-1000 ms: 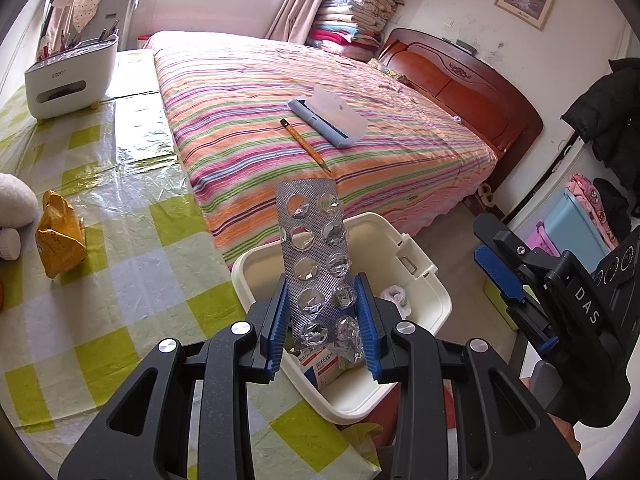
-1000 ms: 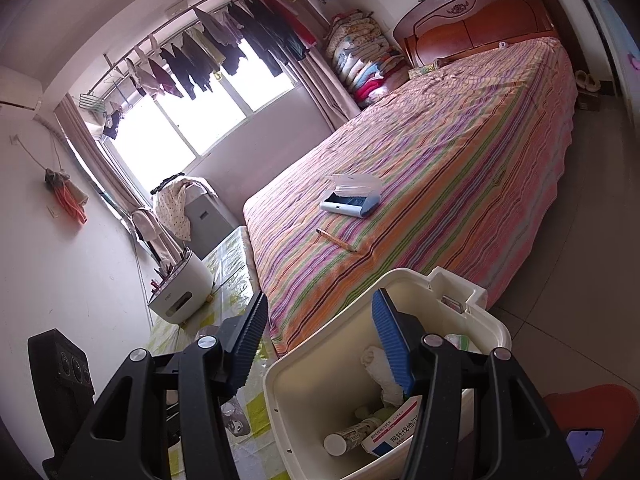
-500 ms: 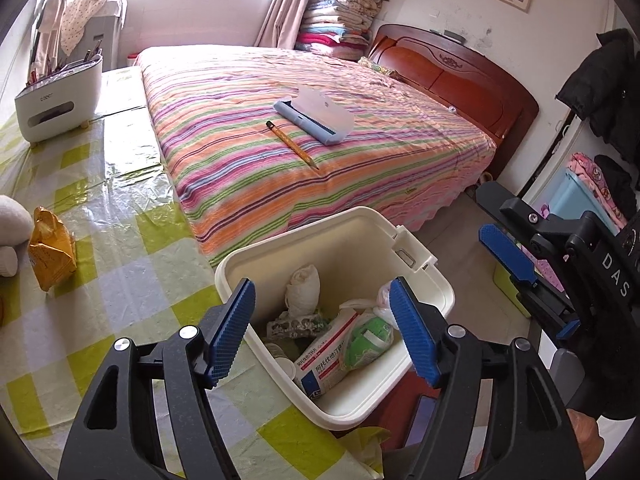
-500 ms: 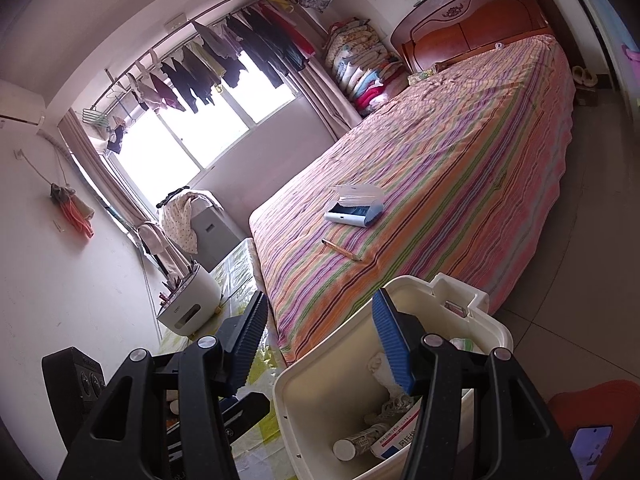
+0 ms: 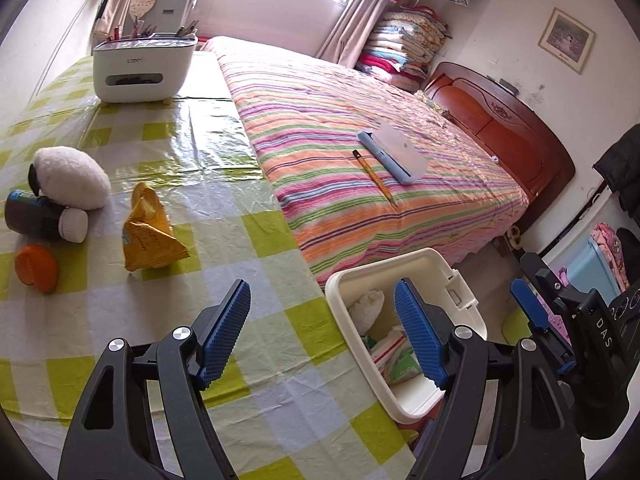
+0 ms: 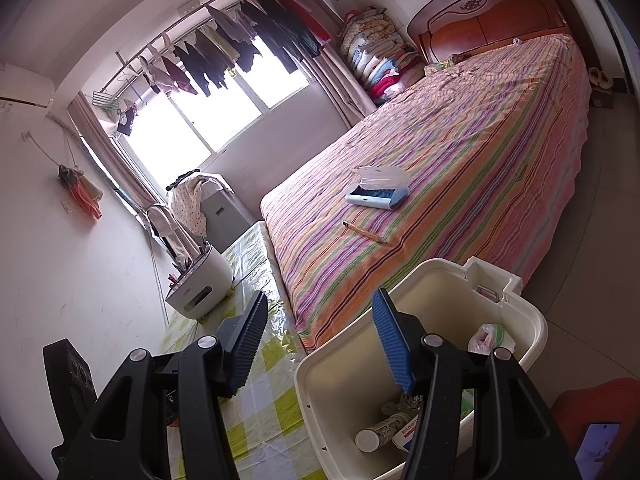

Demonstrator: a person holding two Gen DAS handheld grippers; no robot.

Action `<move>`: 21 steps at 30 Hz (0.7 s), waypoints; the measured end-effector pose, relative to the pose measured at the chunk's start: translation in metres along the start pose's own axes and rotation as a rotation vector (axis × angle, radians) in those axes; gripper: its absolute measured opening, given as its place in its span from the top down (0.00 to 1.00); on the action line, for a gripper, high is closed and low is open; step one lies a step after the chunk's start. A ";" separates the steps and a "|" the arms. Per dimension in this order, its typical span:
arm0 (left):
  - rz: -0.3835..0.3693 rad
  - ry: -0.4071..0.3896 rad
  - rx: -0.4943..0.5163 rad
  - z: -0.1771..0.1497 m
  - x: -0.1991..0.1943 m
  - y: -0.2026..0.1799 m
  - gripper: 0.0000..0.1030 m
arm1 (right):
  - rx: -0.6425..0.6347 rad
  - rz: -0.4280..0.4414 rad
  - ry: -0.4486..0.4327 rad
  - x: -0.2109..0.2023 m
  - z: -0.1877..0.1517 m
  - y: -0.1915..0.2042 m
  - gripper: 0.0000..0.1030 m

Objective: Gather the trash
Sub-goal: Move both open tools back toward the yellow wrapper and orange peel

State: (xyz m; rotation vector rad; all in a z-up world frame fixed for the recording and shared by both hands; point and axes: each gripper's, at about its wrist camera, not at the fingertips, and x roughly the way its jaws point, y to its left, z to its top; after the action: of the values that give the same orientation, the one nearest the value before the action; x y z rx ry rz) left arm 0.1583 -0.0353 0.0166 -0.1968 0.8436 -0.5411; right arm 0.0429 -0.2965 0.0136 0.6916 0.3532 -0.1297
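Left gripper point(image 5: 322, 330) jaws opening, empty, yellow wrapper point(image 5: 149, 236) ahead-left, well apart

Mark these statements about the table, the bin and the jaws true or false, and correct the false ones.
1. The left gripper holds a blister pack. False: its jaws are opening with nothing between them.
2. A yellow snack bag lies on the checked tablecloth. True.
3. The white bin is empty. False: it holds tissue, a small box and other trash.
4. A pencil lies on the striped bedspread beside a blue case. True.
5. The orange lid lies on the bed. False: it is on the table, near the dark bottle.
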 end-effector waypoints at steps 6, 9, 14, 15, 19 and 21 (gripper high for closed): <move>0.100 -0.019 -0.108 0.004 -0.025 0.057 0.28 | -0.057 0.033 0.052 0.017 -0.012 0.025 0.48; 0.163 -0.032 -0.173 0.008 -0.037 0.091 0.28 | -0.100 0.053 0.082 0.027 -0.020 0.043 0.48; 0.244 -0.017 -0.280 0.010 -0.052 0.148 0.28 | -0.170 0.092 0.138 0.046 -0.036 0.075 0.48; 0.253 -0.009 -0.295 0.010 -0.053 0.157 0.28 | -0.188 0.098 0.152 0.051 -0.039 0.082 0.48; 0.297 0.019 -0.301 0.008 -0.060 0.185 0.28 | -0.282 0.128 0.221 0.074 -0.057 0.114 0.48; 0.314 0.043 -0.278 0.005 -0.058 0.192 0.28 | -0.340 0.133 0.254 0.085 -0.068 0.131 0.48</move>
State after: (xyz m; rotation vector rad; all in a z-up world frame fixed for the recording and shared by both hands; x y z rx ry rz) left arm 0.2032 0.1581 -0.0140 -0.3008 0.9695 -0.1330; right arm 0.1336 -0.1530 0.0134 0.3926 0.5562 0.1442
